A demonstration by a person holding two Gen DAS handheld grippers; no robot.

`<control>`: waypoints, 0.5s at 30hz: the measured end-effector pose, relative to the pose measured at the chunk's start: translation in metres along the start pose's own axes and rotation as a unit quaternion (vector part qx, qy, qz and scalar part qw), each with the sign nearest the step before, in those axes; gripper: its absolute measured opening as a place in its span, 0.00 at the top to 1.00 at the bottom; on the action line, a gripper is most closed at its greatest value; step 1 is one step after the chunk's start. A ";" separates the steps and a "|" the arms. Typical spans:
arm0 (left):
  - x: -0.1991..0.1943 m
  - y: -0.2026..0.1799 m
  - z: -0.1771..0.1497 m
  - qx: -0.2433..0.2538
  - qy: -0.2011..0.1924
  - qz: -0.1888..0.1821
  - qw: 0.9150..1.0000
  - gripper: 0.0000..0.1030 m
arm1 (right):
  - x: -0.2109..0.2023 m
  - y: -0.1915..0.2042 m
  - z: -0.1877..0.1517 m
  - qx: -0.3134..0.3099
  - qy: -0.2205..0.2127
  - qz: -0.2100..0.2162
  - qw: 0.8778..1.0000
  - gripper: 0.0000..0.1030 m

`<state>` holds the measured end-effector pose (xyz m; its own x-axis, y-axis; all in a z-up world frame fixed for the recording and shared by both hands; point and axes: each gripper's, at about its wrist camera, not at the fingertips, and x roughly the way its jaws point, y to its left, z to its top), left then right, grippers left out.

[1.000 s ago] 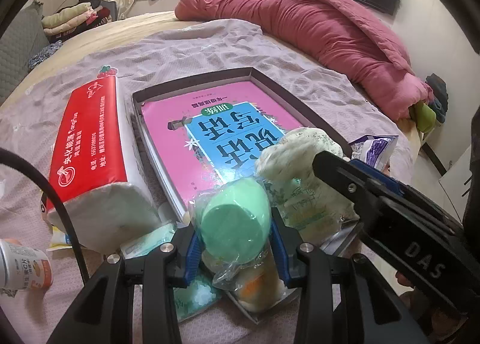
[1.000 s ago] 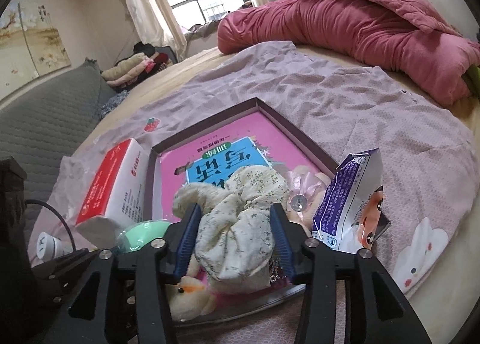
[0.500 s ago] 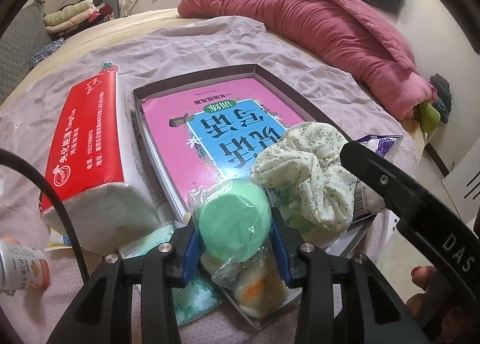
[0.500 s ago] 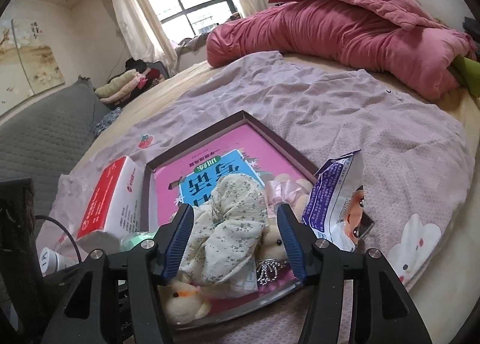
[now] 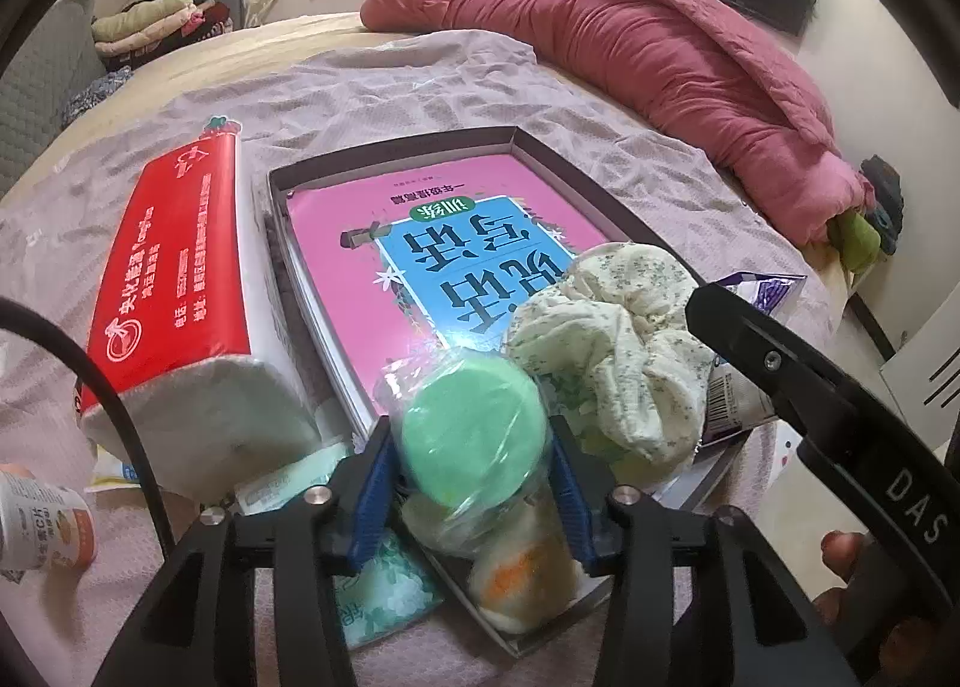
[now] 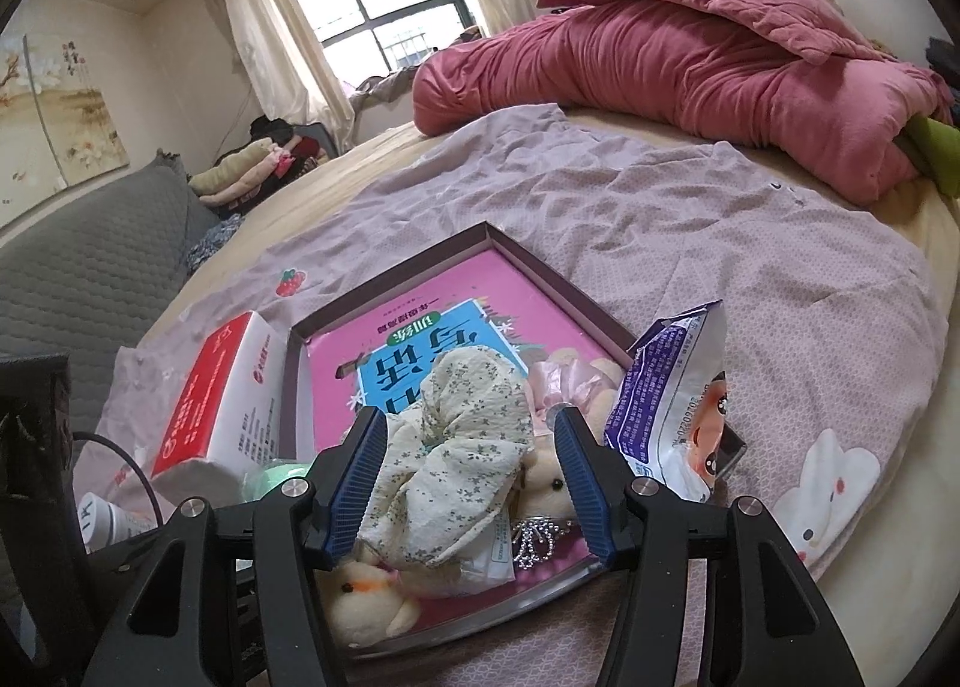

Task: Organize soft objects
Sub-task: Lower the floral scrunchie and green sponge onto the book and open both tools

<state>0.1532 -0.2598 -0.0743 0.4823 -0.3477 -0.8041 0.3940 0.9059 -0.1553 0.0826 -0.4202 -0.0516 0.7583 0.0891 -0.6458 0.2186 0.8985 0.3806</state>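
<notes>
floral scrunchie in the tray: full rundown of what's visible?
The cream fabric scrunchie with small green floral print is a gathered, crinkled ring of soft cloth, bunched and rumpled. It lies in the dark shallow tray, over the near end of the pink book cover and partly over small cream plush toys. The right claw has its blue-padded fingers either side of it, spread wider than the fabric. Whether a pad touches it is unclear.
</notes>
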 end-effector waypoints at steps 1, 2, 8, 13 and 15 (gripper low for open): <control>-0.001 0.001 0.000 -0.002 0.000 -0.002 1.000 0.51 | 0.000 0.000 0.000 0.000 0.000 0.000 1.000 0.41; -0.001 0.001 0.000 -0.004 0.000 -0.005 1.000 0.50 | -0.001 -0.001 0.001 0.001 0.000 0.000 1.000 0.38; -0.004 0.002 -0.002 -0.008 -0.001 -0.012 1.000 0.50 | -0.001 -0.001 0.001 0.000 0.000 0.000 1.000 0.34; -0.008 0.002 -0.002 -0.012 -0.002 -0.023 1.000 0.48 | -0.002 -0.002 0.001 0.002 -0.002 0.000 1.000 0.33; -0.010 0.000 -0.002 -0.011 -0.004 -0.028 1.000 0.47 | -0.004 -0.003 0.003 0.006 -0.004 0.000 1.000 0.32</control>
<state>0.1468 -0.2554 -0.0678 0.4665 -0.3998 -0.7890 0.4032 0.8901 -0.2126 0.0808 -0.4244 -0.0488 0.7632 0.0847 -0.6406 0.2267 0.8932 0.3883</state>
